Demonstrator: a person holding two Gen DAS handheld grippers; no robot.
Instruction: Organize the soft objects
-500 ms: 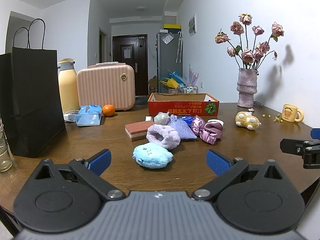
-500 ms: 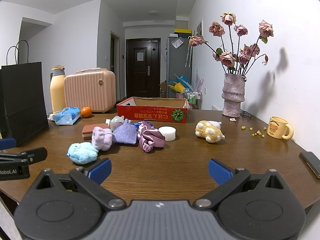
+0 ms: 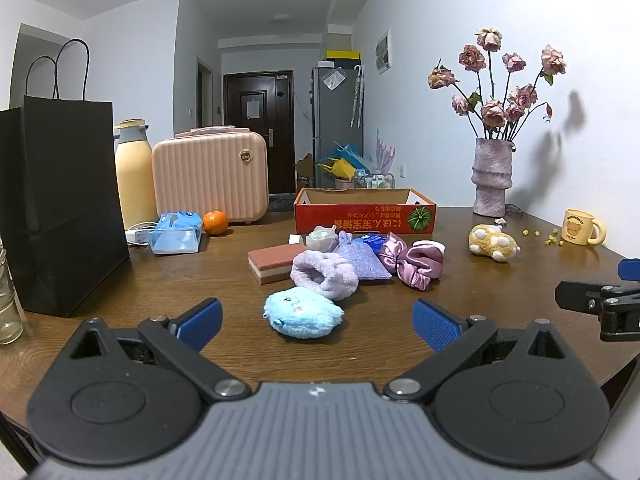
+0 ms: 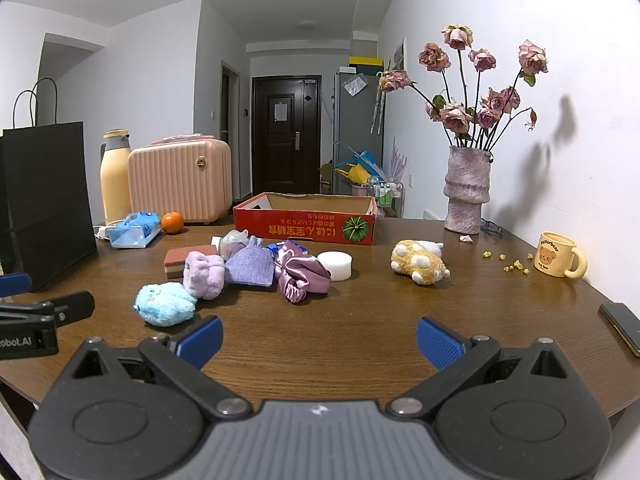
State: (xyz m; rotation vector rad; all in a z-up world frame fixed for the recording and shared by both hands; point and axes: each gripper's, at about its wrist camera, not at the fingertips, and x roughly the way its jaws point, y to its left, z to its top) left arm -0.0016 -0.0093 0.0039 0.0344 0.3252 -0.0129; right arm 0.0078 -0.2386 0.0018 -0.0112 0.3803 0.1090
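From the left wrist view, the left hand-held gripper [image 3: 316, 322] is seen spread fully wide with nothing between its blue pads, held low over the near edge of the tabletop [image 3: 192, 276]. The blue plush toy [image 3: 303, 312] lies just ahead, framed between the pads but apart from them. Behind it a cluster is gathered: a lilac fuzzy piece [image 3: 324, 274], a purple cloth pouch [image 3: 362, 258], a satin scrunchie [image 3: 416, 262] and a layered sponge block [image 3: 276, 260]. The red cardboard box [image 3: 364, 212] stands open behind the cluster and is judged the likely place for the soft things. For a clean first pick, the blue plush should be approached straight on and squeezed at its middle, gently enough that it is not dragged across the wood.

From the right wrist view, the right hand-held gripper [image 4: 318, 338] is likewise seen wide open and empty, over bare wood. A white round foam piece [image 4: 336, 265], almost hidden in the other view, is shown clearly here beside the scrunchie, and a dark phone [image 4: 622, 326] at the right edge is shown only here. The yellow plush toy [image 4: 420, 266] lies apart to the right, near this gripper's side. A glass jar at the far left is seen only in the left view.
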